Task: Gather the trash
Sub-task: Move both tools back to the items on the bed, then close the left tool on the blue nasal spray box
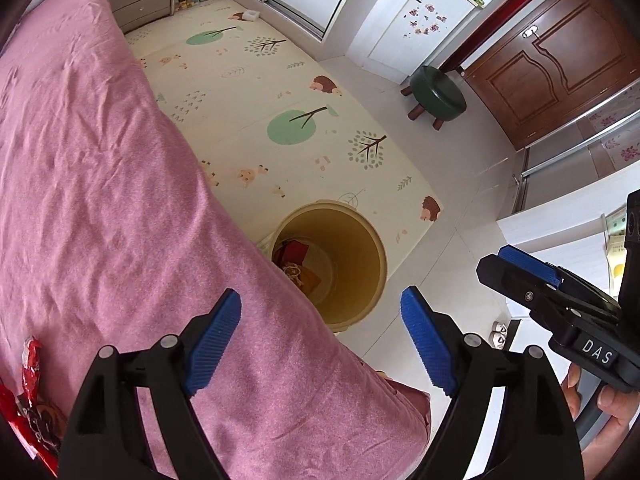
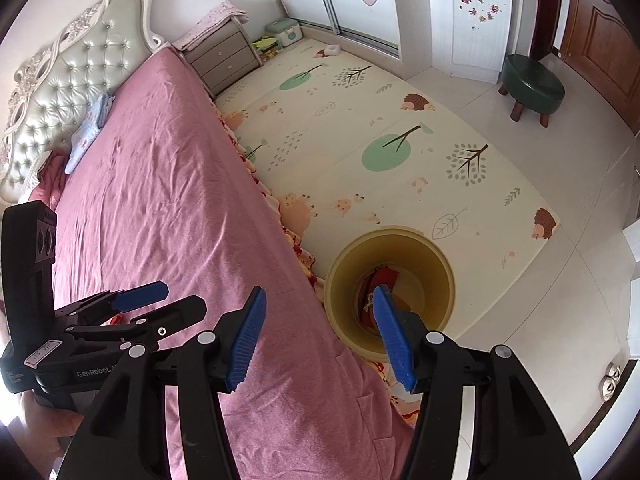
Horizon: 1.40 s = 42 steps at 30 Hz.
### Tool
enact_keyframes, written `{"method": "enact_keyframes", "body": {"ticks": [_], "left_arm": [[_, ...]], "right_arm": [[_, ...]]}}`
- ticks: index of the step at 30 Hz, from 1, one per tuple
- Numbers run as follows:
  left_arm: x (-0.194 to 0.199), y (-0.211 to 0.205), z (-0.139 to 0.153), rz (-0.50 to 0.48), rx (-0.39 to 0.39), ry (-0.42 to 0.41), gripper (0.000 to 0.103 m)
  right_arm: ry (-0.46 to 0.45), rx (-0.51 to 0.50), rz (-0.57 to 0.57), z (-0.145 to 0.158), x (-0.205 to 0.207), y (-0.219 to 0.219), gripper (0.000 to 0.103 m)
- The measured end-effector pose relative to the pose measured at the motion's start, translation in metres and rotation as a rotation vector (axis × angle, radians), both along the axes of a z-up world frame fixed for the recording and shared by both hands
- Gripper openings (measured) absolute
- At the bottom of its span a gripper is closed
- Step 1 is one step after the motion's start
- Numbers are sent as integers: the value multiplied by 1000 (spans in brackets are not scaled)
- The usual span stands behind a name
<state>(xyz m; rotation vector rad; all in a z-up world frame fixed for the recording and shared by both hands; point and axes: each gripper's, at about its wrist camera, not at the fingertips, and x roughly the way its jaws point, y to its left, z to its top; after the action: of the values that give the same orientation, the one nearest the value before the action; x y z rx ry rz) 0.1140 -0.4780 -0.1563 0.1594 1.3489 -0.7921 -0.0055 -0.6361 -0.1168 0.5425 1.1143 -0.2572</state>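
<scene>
Both our grippers, left gripper and right gripper, hang jaws apart, empty, over the pink bed beside the round yellow plastic bin holding red wrappers

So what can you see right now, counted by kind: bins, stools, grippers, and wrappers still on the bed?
Bins: 1, the yellow bin
Stools: 1, the green stool
Grippers: 2, left gripper and right gripper, both empty
Wrappers on the bed: 1, red wrapper
Total: 5
</scene>
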Motion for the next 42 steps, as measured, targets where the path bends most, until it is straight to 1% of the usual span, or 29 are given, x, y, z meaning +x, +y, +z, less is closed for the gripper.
{"method": "enact_keyframes", "body": {"ticks": [5, 10, 17, 20, 24, 30, 36, 42], "left_arm": [[-4, 51, 16, 80, 2, -30, 82], [-13, 117, 25, 173, 25, -51, 82], [-34, 209, 27, 292, 74, -68, 82], [-44, 248, 24, 332, 92, -63, 82], [-61, 291, 19, 352, 120, -63, 82], [-82, 339, 8, 366, 150, -59, 82], [-95, 368, -14, 347, 176, -30, 82], [-99, 386, -40, 327, 198, -5, 82]], "right_arm": [[-25, 3, 97, 13, 12, 45, 55], [-39, 16, 202, 21, 22, 99, 55], [-41, 30, 344, 24, 27, 183, 55], [-38, 37, 400, 23, 26, 217, 55], [-31, 34, 465, 20, 23, 261, 55], [-10, 31, 509, 12, 13, 311, 55], [13, 34, 498, 1, 5, 340, 55], [27, 32, 477, -9, -4, 358, 55]]}}
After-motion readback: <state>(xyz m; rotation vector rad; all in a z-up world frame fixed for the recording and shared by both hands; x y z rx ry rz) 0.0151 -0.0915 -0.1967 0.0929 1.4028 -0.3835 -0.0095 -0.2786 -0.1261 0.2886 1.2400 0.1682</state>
